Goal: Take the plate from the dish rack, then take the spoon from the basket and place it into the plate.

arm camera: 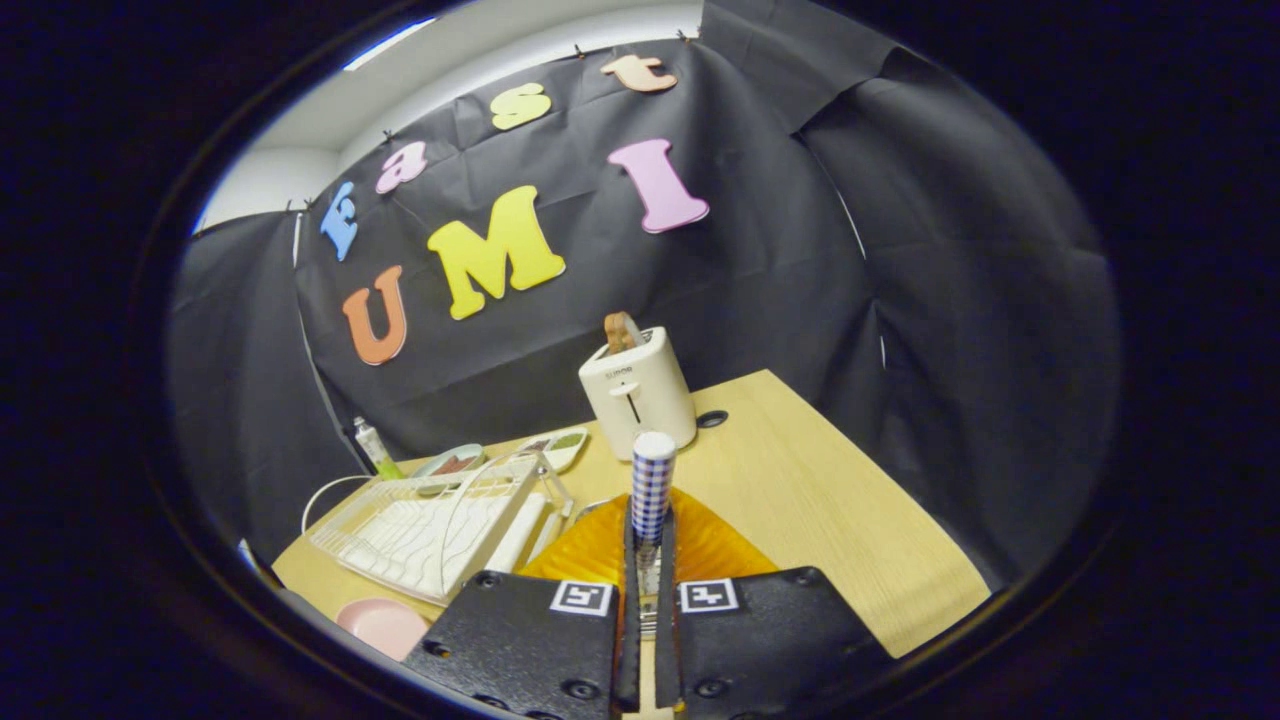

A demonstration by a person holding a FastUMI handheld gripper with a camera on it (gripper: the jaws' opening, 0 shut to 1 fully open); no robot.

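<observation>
Gripping my spoon (652, 485) by its blue-checked handle, tool (648, 560) clamped narrow on it, I hung over the ribbed orange plate (700, 550), bare desk (820, 500) stretched rightward.

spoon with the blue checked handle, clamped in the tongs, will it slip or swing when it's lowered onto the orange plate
The blue-and-white checked cylindrical spoon handle stands upright between the closed tongs, so it seems rigid, not floppy. The grip sits low on a thin section, so it might pivot if bumped. Its round handle would probably roll once laid on the ribbed orange plate.
</observation>
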